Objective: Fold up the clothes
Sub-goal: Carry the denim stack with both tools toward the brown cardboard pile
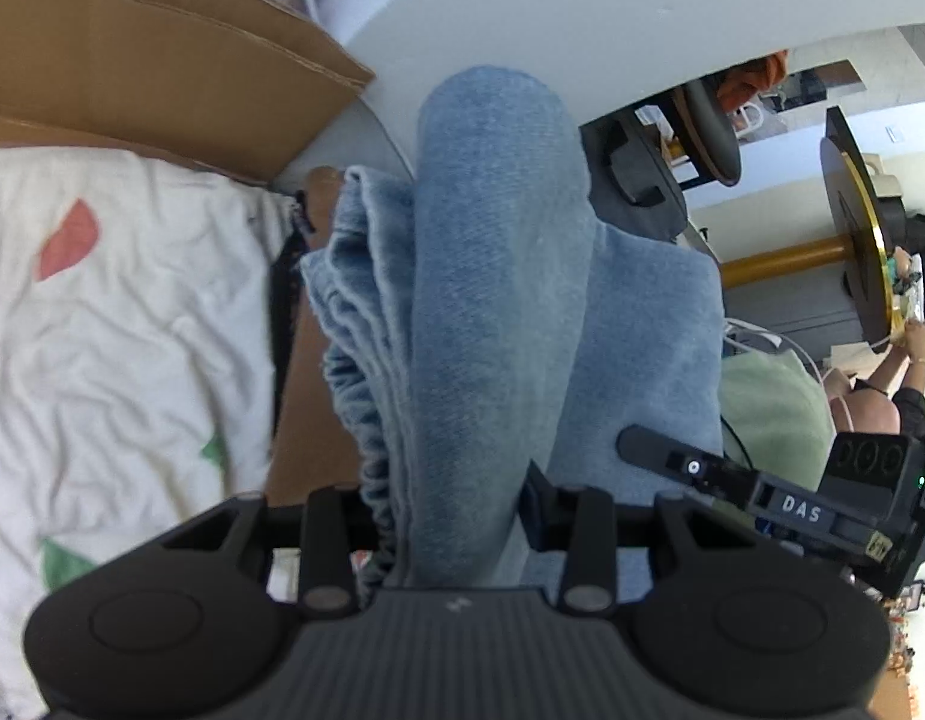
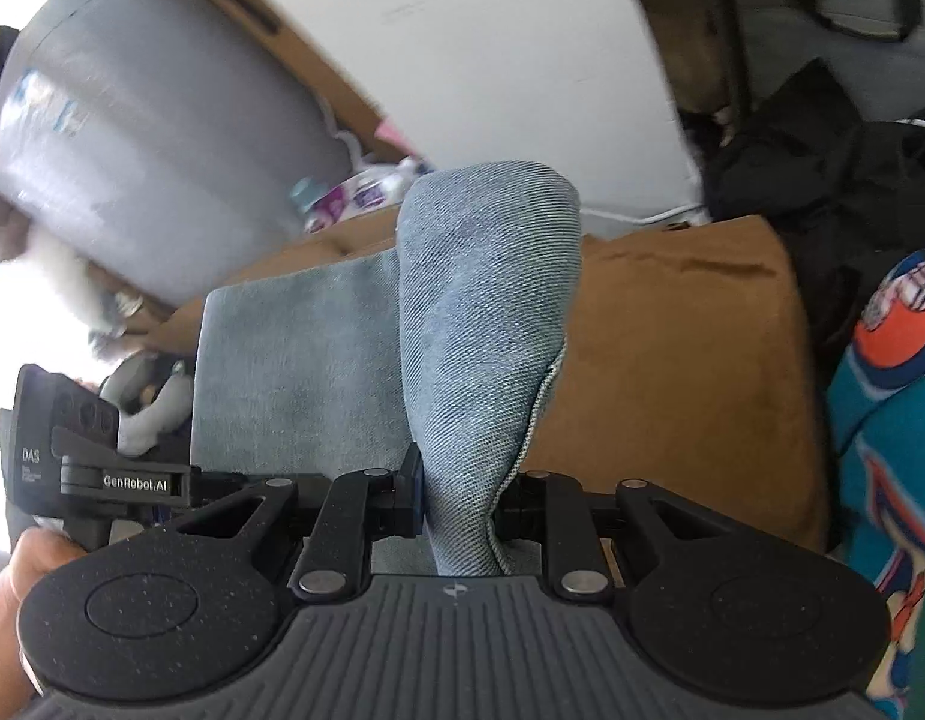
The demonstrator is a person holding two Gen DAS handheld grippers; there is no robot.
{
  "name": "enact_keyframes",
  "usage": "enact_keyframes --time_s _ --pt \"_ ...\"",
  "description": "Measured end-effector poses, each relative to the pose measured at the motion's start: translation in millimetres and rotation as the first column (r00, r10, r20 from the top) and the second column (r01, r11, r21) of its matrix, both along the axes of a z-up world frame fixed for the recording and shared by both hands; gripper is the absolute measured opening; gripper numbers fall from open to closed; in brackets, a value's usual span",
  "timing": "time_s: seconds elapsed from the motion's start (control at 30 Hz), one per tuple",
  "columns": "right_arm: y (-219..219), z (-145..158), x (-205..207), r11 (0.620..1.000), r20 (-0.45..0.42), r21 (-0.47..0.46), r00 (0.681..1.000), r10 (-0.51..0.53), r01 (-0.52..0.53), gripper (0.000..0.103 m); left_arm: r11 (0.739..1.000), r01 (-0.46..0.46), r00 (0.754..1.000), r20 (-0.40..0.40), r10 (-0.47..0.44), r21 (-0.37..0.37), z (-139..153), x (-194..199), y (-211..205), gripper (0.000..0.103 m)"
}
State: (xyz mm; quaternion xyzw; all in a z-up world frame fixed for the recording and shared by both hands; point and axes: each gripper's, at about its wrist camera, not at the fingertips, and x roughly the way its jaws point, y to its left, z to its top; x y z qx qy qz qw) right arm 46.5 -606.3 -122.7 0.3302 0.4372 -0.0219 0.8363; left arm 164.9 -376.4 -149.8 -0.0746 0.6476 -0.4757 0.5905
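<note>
My left gripper is matte black, ribbed grey base, round side caps, silver pivot screws; my right gripper matches, speckled; white "DAS" and "GenRobot.AI" lettering

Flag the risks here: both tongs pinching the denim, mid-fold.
1. The left tongs hold a thick bunch of the light blue jeans, elastic waistband included; layers could slip out unevenly and skew the fold.
2. The right tongs grip only a narrow fold near the hem, which could pull free.
3. The white patterned sheet lies close beside the jeans and may snag.
</note>
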Motion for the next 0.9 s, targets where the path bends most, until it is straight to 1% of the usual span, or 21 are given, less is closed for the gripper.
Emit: enact_keyframes --time_s 0.3,0.47,0.57,0.63,0.73,0.9 --pt "-52.6 -21.4 16.4 0.996 0.029 -0.050 0.997 -0.071 0.072 0.020 0.999 0.017 0.999 -0.038 -0.018 -0.032 -32.0 17.9 -62.0 0.041" --pt "-74.1 -32.5 27.5 0.990 0.041 -0.102 0.995 -0.096 0.099 0.020 0.997 0.032 0.996 -0.080 -0.038 -0.073 -52.4 27.6 -92.0 0.041" --pt "-82.5 -41.4 31.6 0.985 0.039 -0.137 0.994 -0.104 0.108 0.020 0.994 0.034 0.991 -0.122 -0.046 -0.100 -72.6 28.8 -100.7 0.041" --pt "-85.2 -48.8 33.9 0.981 0.029 -0.158 0.994 -0.106 0.110 0.020 0.994 0.030 0.987 -0.152 -0.046 -0.105 -85.5 30.2 -104.6 0.041" --pt "-85.6 -59.8 36.3 0.976 0.015 -0.189 0.994 -0.106 0.107 0.020 0.993 0.043 0.984 -0.165 -0.061 -0.113 -100.0 32.5 -110.3 0.041" --pt "-85.6 -72.0 36.3 0.977 0.012 -0.191 0.996 -0.094 0.095 0.020 0.994 0.031 0.978 -0.204 -0.053 -0.109 -116.4 38.0 -107.8 0.041"
